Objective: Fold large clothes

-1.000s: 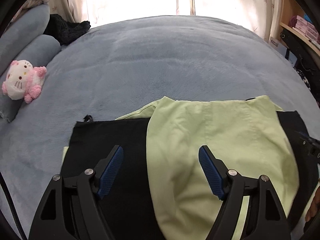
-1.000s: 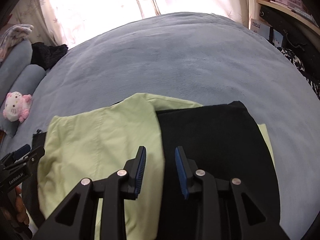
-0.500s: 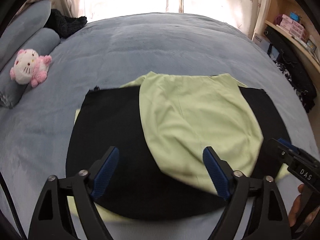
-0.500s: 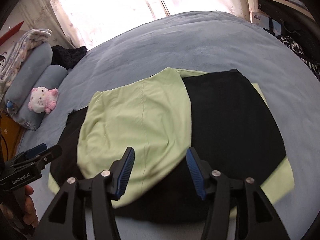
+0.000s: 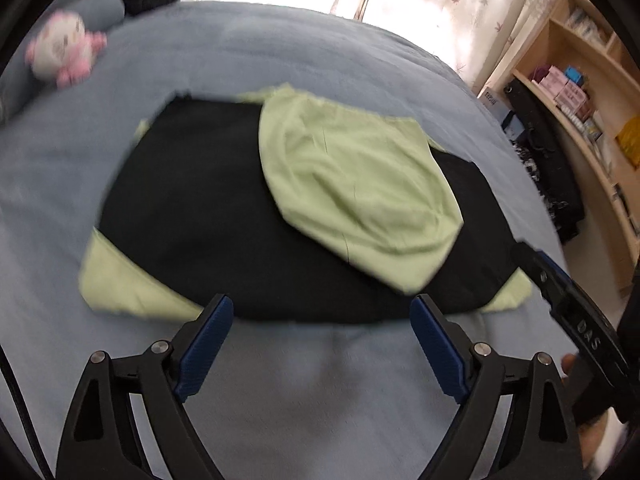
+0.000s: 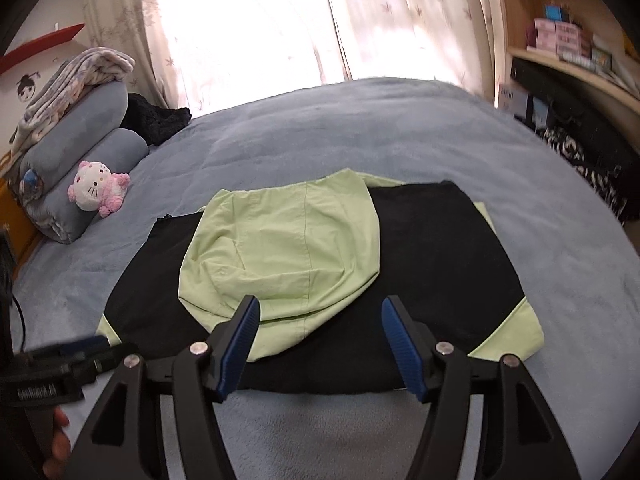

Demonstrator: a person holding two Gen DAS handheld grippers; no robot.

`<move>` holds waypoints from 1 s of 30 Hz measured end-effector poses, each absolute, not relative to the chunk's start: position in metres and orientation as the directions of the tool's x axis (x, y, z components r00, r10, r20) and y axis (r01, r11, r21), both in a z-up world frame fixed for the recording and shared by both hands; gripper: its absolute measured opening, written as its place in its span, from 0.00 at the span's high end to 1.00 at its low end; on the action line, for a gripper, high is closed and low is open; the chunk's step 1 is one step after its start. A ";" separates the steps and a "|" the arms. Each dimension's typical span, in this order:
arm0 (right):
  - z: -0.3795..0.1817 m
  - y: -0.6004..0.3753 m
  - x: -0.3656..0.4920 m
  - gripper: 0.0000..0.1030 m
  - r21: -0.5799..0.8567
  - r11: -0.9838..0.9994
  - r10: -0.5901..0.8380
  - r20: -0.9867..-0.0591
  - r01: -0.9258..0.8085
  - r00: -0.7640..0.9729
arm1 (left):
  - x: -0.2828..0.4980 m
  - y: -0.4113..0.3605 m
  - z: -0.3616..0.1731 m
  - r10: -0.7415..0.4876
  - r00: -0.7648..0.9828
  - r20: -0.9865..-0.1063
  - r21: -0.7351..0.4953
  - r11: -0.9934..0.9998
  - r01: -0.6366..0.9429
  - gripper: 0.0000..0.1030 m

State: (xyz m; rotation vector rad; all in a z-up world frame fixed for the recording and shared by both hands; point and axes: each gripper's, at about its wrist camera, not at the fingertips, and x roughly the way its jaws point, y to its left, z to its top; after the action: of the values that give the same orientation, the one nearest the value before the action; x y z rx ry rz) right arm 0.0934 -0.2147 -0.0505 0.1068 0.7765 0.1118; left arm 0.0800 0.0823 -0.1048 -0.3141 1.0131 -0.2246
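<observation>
A folded black and light-green garment lies flat on the blue bedspread, with a light-green hood on top of it. It also shows in the right wrist view, hood in the middle. My left gripper is open and empty, held above the bedspread just in front of the garment's near edge. My right gripper is open and empty, over the garment's near edge. Each gripper shows at the edge of the other's view.
A pink and white plush toy lies at the far left by grey pillows. A dark garment lies at the bed's far left. Wooden shelves with boxes stand on the right. Curtains hang behind the bed.
Both grippers have pulled back and up from the garment toward me. The right gripper's jaws have widened from nearly shut to open. The garment lies where it was.
</observation>
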 end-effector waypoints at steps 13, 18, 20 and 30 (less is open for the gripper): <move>-0.076 -0.185 0.097 0.38 0.133 0.986 0.162 -0.684 -0.097 0.712 | 0.079 0.107 -0.194 -0.535 0.508 -0.675 -0.651 0.756 -0.070 0.13; -0.085 -0.181 0.103 0.38 0.128 0.988 0.154 -0.692 -0.090 0.705 | 0.079 0.112 -0.201 -0.532 0.569 -0.626 -0.690 0.719 -0.087 0.13; -0.088 -0.179 0.105 0.38 0.128 0.988 0.150 -0.689 -0.084 0.709 | 0.082 0.115 -0.206 -0.530 0.588 -0.611 -0.705 0.702 -0.101 0.13; -0.107 -0.167 0.122 0.38 0.139 0.986 0.165 -0.690 -0.095 0.705 | 0.130 0.135 -0.211 -0.438 0.696 -0.569 -0.720 0.675 -0.163 0.13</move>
State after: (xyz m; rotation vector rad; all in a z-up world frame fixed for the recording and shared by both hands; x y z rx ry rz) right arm 0.1223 -0.1669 -0.1068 0.0954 0.7755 0.1445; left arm 0.1304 0.1349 -0.2108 -0.8366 0.8078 -0.1752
